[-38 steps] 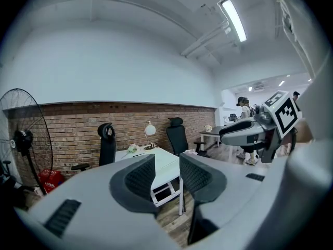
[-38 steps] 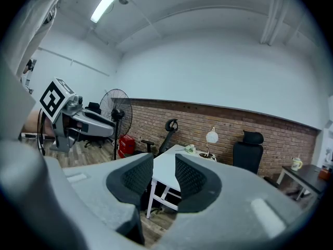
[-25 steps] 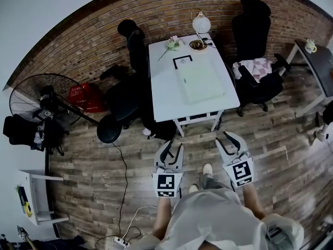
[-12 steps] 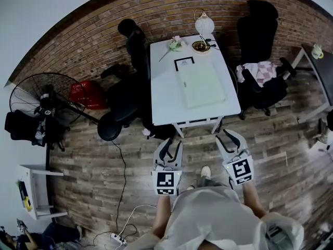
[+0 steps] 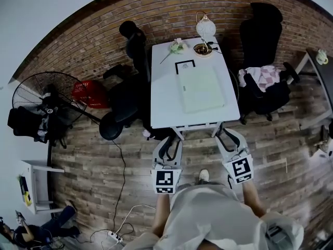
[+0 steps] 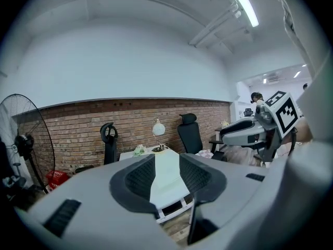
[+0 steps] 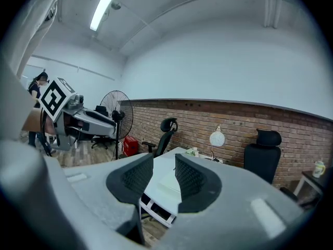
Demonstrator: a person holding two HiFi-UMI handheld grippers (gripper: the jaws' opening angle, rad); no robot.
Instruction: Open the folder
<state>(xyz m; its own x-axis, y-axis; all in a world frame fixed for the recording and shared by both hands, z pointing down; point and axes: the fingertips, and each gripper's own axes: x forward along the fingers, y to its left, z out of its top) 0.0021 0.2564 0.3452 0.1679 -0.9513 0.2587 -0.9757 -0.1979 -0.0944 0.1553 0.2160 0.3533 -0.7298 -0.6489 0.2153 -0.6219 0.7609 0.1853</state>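
Both grippers were held side by side in front of the white counter (image 5: 166, 103), close to its near edge and over the wooden floor (image 5: 104, 155). The left gripper (image 5: 169, 141) had its jaws moderately apart, and its own view showed nothing between the ribbed dark pads (image 6: 139, 177), only the counter beyond the gap. The right gripper (image 5: 227, 135) was likewise partly open and empty, its pads (image 7: 190, 179) framing the same counter from the other side. Each carried its marker cube (image 5: 165, 182) toward the person, whose light garment (image 5: 208, 217) filled the bottom of the head view, one shoe (image 5: 203, 175) showing between the arms.

The folder (image 5: 201, 90), pale green, lay closed and flat on the counter's right half, well apart from both grippers. Just beyond it sat a black-bordered square marker (image 5: 184, 66). At the far end of the counter were a small bunch of flowers (image 5: 177, 46), a round dish (image 5: 202, 49) and a white globe lamp (image 5: 206, 26).

A black office chair (image 5: 132, 43) stood at the counter's left and another (image 5: 261, 33) at its right, with a pink checked cloth (image 5: 263, 76) on the seat. A standing fan (image 5: 41, 100) and a red basket (image 5: 88, 92) were off to the left, before the brick wall (image 5: 93, 33)
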